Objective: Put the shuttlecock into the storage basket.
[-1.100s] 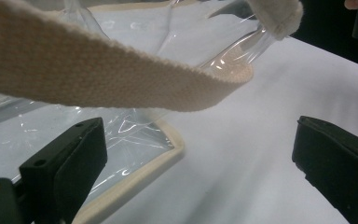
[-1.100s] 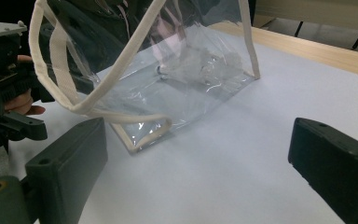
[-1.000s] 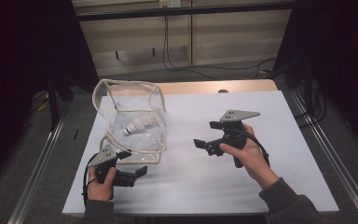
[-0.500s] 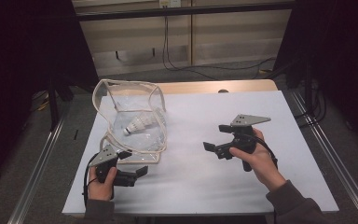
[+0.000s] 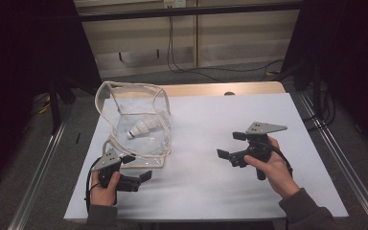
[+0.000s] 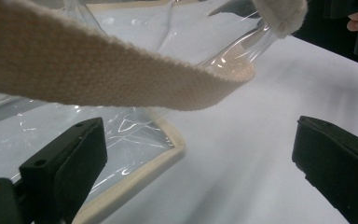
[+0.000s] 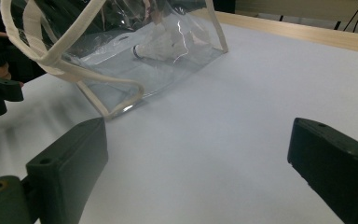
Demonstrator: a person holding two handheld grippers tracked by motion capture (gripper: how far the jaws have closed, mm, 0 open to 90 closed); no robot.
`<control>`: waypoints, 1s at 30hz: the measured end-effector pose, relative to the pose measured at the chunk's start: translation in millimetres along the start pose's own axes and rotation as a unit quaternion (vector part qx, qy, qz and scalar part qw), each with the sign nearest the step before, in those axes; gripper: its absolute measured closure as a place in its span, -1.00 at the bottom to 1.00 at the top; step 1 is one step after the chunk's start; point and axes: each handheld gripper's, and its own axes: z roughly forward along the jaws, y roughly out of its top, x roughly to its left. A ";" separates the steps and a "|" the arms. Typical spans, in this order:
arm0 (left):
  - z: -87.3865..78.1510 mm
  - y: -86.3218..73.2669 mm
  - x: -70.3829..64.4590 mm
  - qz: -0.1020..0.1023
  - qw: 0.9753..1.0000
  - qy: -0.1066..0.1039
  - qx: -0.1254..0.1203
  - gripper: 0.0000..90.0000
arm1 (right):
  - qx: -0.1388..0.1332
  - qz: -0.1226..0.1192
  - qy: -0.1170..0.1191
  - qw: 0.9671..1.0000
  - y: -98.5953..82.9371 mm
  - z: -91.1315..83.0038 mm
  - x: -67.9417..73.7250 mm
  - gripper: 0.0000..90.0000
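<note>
Looking down from the high view, I see the shuttlecock (image 5: 140, 129) already lying inside the clear bag (image 5: 124, 103) at ten o'clock on the table (image 5: 211, 191), so loading seems done. Through my left gripper (image 6: 200, 163), jaws apart, the bag's strap (image 6: 98, 70) hangs ungrasped. My right gripper (image 7: 198, 168), also apart, rests clear at four o'clock of the bag
</note>
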 end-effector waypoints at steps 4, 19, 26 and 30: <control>-0.1 0.1 -0.4 0.000 1.000 0.001 0.000 -0.93 | -0.003 0.004 -0.002 1.000 -3.9 -4.2 -1.6 -0.89; 0.3 -0.6 -0.1 0.000 1.000 -0.001 0.001 -0.93 | -0.005 0.009 -0.012 1.000 -21.2 -18.8 -8.7 -0.89; 0.7 -0.7 0.1 -0.002 1.000 -0.002 0.001 -0.93 | -0.004 0.016 -0.020 1.000 -30.3 -26.3 -15.3 -0.89; 0.6 -0.6 0.6 -0.001 1.000 -0.001 0.001 -0.93 | -0.003 0.015 -0.026 1.000 -35.4 -30.3 -18.8 -0.89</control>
